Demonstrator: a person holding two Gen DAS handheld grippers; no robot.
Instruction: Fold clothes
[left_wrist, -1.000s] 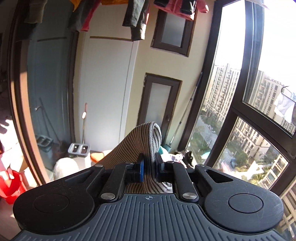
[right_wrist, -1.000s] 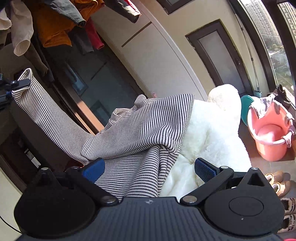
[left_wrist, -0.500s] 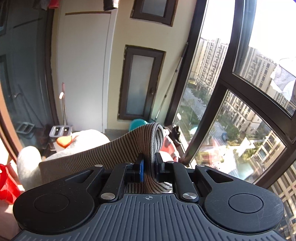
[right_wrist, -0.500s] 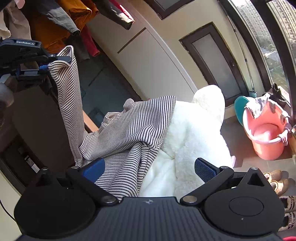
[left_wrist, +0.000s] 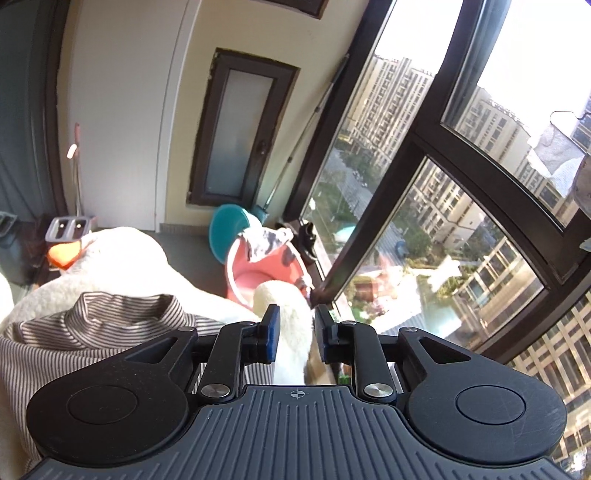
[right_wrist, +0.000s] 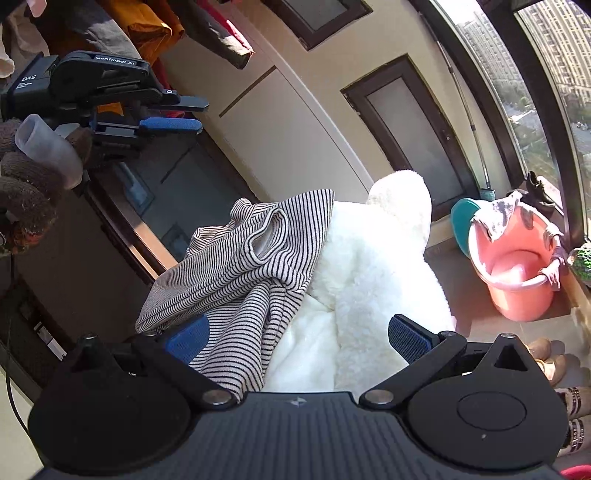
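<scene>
Left wrist view shows the left hand-held gripper (left_wrist: 295, 334) released, its blue pads a narrow gap apart with nothing between them; white fleece shows through the gap. The striped top (left_wrist: 99, 325) lies just below and to the left, crumpled on the white fleece blanket (left_wrist: 122, 258). Beyond stand a pink bucket (left_wrist: 258, 273) with a patterned cloth draped on its rim and a teal basin (left_wrist: 225, 229) by the window.

Right wrist view shows the right hand-held gripper (right_wrist: 297, 338) spread wide and empty, low over the same pile. The striped top (right_wrist: 251, 266) sits bunched on the blanket's left side, neck opening upward, one edge trailing toward the left pad. The left hand-held gripper (right_wrist: 184, 114) hovers at upper left, apart from the garment, held by a gloved hand (right_wrist: 26, 184).
</scene>
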